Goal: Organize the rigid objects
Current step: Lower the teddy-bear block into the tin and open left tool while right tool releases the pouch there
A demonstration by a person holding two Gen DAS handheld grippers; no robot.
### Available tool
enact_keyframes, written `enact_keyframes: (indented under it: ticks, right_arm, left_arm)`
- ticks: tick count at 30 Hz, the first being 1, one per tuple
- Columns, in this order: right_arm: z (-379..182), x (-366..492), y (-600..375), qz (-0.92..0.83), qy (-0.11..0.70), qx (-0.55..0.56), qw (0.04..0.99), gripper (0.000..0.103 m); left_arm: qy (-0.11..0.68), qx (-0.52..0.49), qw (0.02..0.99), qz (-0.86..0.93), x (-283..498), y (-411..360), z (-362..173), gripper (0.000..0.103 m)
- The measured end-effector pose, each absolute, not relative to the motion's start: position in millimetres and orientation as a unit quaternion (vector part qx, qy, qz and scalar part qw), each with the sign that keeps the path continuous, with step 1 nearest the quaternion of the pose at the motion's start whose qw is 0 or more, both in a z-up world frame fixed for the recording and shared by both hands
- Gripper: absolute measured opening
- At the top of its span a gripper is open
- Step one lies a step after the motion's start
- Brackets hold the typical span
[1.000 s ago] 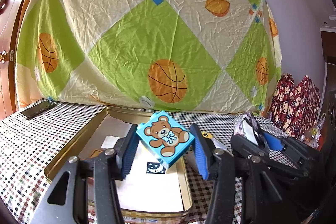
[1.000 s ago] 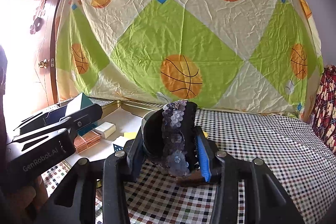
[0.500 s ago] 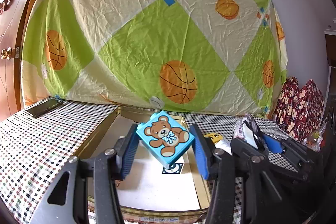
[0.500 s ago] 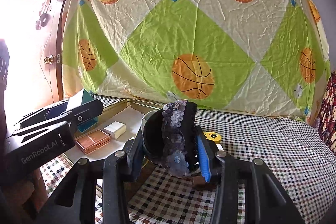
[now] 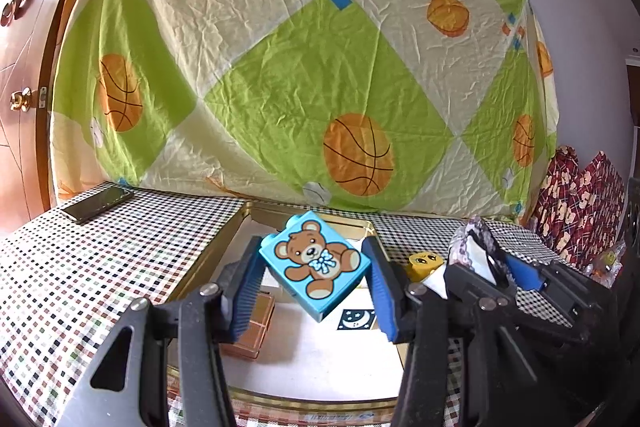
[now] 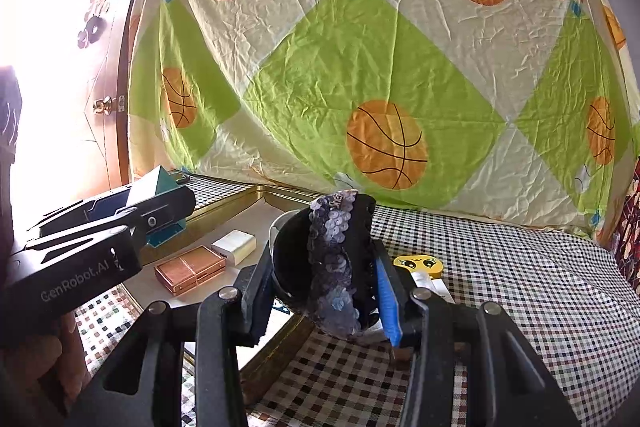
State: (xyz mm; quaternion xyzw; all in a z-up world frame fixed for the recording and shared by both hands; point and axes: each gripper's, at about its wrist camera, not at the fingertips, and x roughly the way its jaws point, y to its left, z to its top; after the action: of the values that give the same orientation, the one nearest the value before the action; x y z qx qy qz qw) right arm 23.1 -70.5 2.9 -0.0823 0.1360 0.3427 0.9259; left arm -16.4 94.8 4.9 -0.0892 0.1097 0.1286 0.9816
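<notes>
A: Left gripper [image 5: 316,283] is clamping the blue teddy-bear block [image 5: 316,263] between its blue pads, corner to corner, so the block is sitting tilted as a diamond and hanging clear above the gold tin tray [image 5: 208,251]. Right gripper [image 6: 324,291] is closing on a black pouch with a purple sequin band [image 6: 336,259], pads pressing both sides.

B: Noted. What is crowding the work area?

A: The checkered tablecloth [image 5: 100,259] is covering the table. A dark phone [image 5: 98,203] is lying at the far left, well apart from the tray. A yellow face-print piece [image 6: 418,264] is resting on the cloth just right of the tray, near the right gripper's blue pad. Behind everything a green and cream basketball-print sheet [image 5: 288,67] is hanging across the wall; red patterned fabric [image 5: 576,203] is bunching at the far right.

B: Anything blocking the tray?

A: In the right wrist view the pouch is hiding part of the tray's near right corner (the rim is running under it), and the left gripper's body is crossing over the tray's left side.

B: Tray contents?

A: A white sheet is lining the bottom. On it: a copper-coloured case [image 6: 190,269], a small cream box [image 6: 235,246] touching or just beside its far end, and a dark moon-and-stars card [image 5: 357,319] lying below the held block.
</notes>
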Motion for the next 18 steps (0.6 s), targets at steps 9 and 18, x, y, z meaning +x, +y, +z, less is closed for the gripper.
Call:
enact_keyframes:
  ticks: [9,18]
  right_arm:
    - [7,34,-52,0.362,0.151,-0.083,0.916,0.047]
    - [10,74,-14,0.386,0.211,-0.082,0.894,0.047]
  left_arm:
    - [0.141,-0.088,0.977,0.133,-7,120,10,0.049]
    - [0.22,-0.092,0.962,0.13,29,156,11,0.049]
